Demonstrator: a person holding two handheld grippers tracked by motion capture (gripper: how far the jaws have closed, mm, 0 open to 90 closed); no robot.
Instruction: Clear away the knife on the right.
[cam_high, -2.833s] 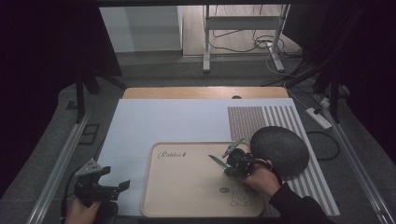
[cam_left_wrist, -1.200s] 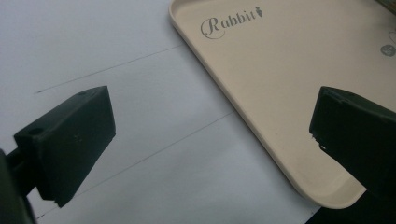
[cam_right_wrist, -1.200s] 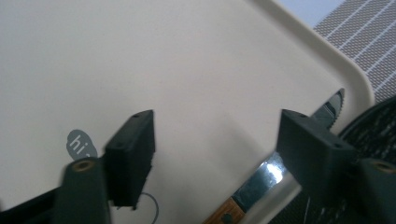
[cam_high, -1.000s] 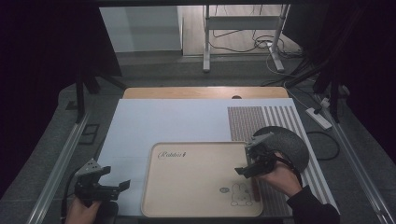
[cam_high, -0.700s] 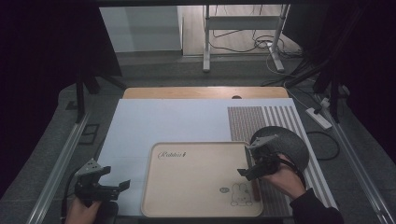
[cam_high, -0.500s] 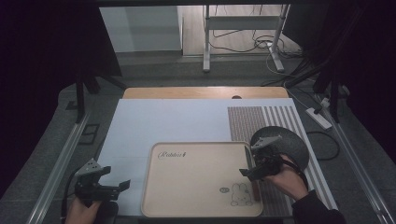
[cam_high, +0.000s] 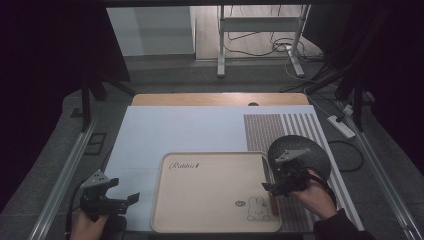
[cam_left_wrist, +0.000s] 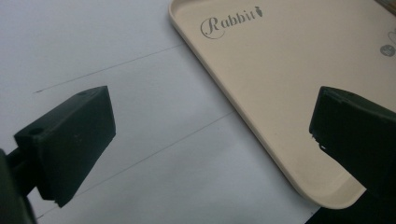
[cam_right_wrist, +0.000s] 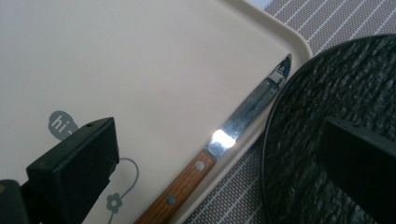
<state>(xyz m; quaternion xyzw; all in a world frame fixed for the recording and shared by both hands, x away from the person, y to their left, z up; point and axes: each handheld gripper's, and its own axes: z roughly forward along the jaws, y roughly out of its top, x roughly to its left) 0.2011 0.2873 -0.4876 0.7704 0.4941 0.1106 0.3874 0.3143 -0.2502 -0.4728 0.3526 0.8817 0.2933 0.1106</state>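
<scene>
My right gripper (cam_high: 280, 186) has just been opening its jaws; they stand wide apart w/ nothing between them, above the wooden-handled steel knife (cam_right_wrist: 219, 154). The knife lies along the right rim of the beige plastic rabbit tray (cam_high: 210, 200), just beside the round black textured plate (cam_high: 310, 155). My left gripper (cam_high: 107, 197) is wide apart too, near the tray's left edge.

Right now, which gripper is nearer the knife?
Right. The right gripper hangs open just beside the knife, which lies along the tray's right rim. The left gripper sits off the tray's left edge, across the tray from the knife.

dim room, grey floor (cam_high: 165, 75), trailing cables (cam_high: 260, 47)
</scene>
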